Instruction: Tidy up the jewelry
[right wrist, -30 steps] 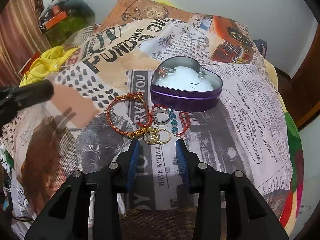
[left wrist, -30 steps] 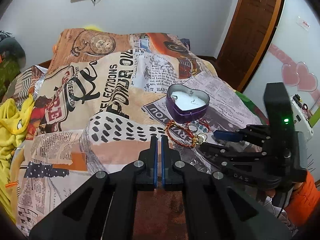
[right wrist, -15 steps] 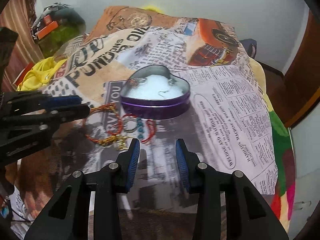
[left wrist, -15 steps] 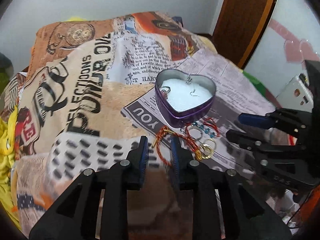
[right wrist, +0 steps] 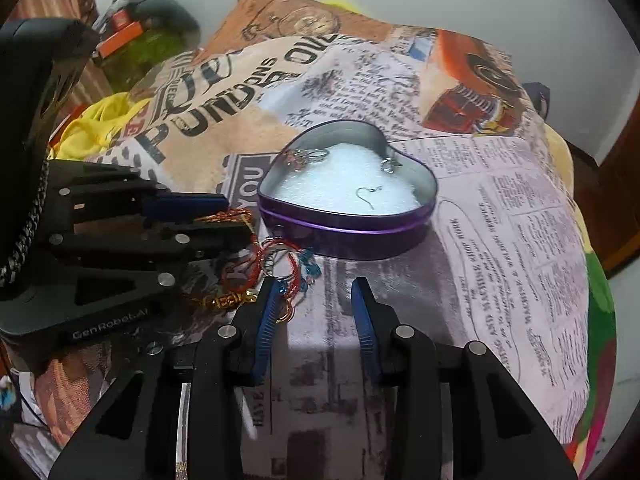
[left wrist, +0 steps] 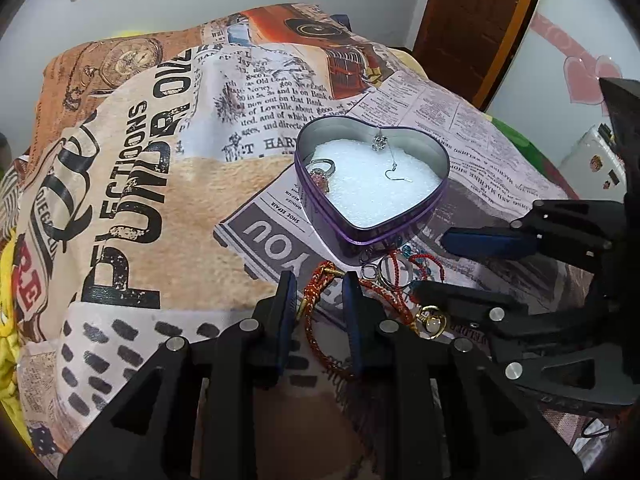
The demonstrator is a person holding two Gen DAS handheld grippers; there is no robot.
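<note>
While a ring (left wrist: 322,170) and two earrings (left wrist: 380,143) already lie in the heart tin (left wrist: 362,236), the red-gold bracelet (left wrist: 320,320) and tangled pieces wait at its 6 o'clock. Left gripper (left wrist: 316,304), narrowly parted, straddles that bracelet; right gripper (right wrist: 316,308) hangs part-open, empty. Bedspread (left wrist: 160,200) lies free toward 9 o'clock.

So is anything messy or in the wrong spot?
Yes. The red and gold bracelets, rings and blue beads lie in a tangled heap on the blanket, outside the heart tin. Only a ring and two earrings sit inside it.
</note>
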